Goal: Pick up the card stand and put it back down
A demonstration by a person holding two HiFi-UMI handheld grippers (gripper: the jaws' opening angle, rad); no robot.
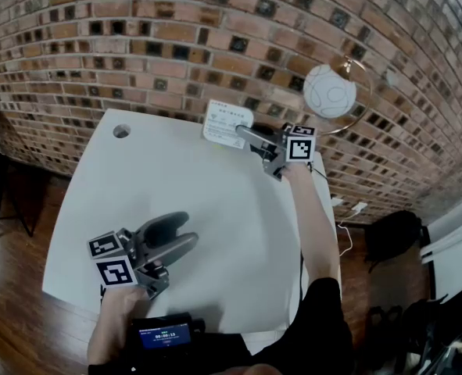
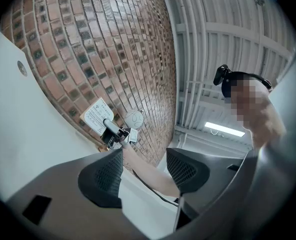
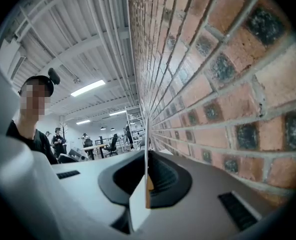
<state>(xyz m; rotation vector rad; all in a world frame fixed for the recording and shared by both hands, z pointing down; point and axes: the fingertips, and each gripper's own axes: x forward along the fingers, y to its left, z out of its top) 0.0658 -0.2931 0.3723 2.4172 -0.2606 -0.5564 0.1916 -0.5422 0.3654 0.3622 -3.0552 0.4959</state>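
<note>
At the near left of the white table (image 1: 207,186), the person's left gripper (image 1: 188,230) rests idle with its grey, mesh-textured jaws spread wide and nothing between them, tilted slightly up toward the far side. A small round hole (image 1: 121,131) marks the smooth tabletop's far left corner. Along the far edge, hard against the rough red brick wall (image 1: 176,37), is the card stand (image 1: 227,123), a thin white printed card caught in the right gripper (image 1: 244,134). Its jaws are closed flat on the card, one on each face. From the right gripper view the card shows edge-on as an upright sliver with a small tan, wood-like piece at the pinch, and its long side runs upward. In the head view the card juts out past the jaw tips to the left, with the gripper held level and roughly parallel to the wall. The right hand alone is on the stand; the left gripper is well apart, across the table. The stand appears to hang just clear of the table edge, though whether its foot touches the surface cannot be made out. Setting it down seems to call for lowering it straight and upright before the jaws part. At far right a white globe lamp (image 1: 329,91) on a thin arched wire stands beside the wall.
</note>
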